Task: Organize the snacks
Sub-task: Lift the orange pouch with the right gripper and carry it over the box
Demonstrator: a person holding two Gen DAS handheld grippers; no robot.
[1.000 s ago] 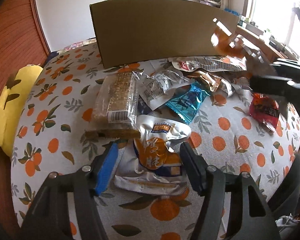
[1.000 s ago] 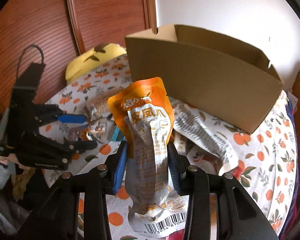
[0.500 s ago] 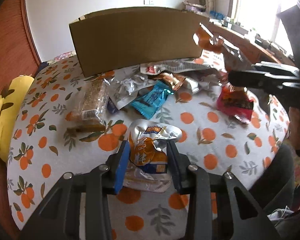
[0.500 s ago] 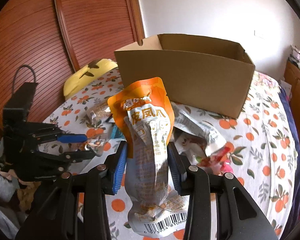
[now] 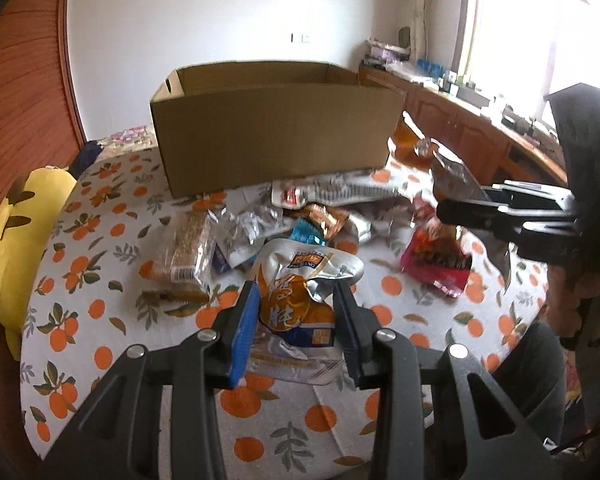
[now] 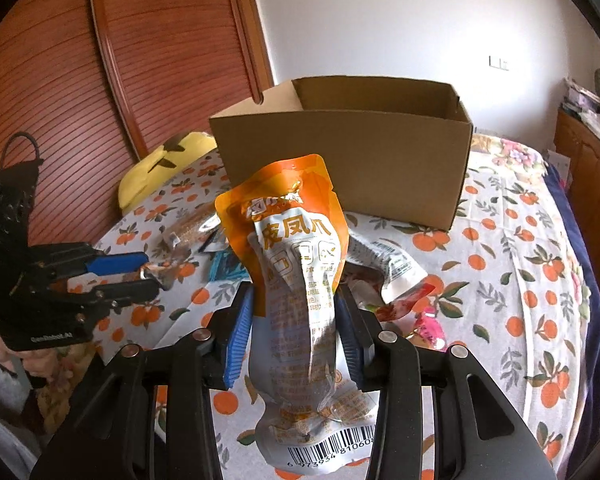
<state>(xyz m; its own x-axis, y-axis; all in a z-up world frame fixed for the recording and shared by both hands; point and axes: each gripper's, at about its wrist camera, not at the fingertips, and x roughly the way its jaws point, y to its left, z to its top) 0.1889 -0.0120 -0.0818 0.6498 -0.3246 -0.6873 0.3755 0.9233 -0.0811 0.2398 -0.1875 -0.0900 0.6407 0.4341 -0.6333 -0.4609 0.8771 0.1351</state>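
Pouches sit clenched in both jaws: the orange-topped pouch (image 6: 296, 280) stands upright in the right gripper (image 6: 296, 320), its long axis toward the cardboard box (image 6: 352, 160) just beyond. The left gripper (image 5: 296, 320), its jaws just closed on the silver-and-orange pouch (image 5: 300, 300), holds it above the bench (image 5: 100, 320), farther from the box.

Both wrist cameras look forward and downward, close over the orange-print tablecloth (image 5: 80, 288), toward the open brown cardboard box (image 5: 276, 136) (image 6: 348, 160): left view faces its long side, right view its corner.
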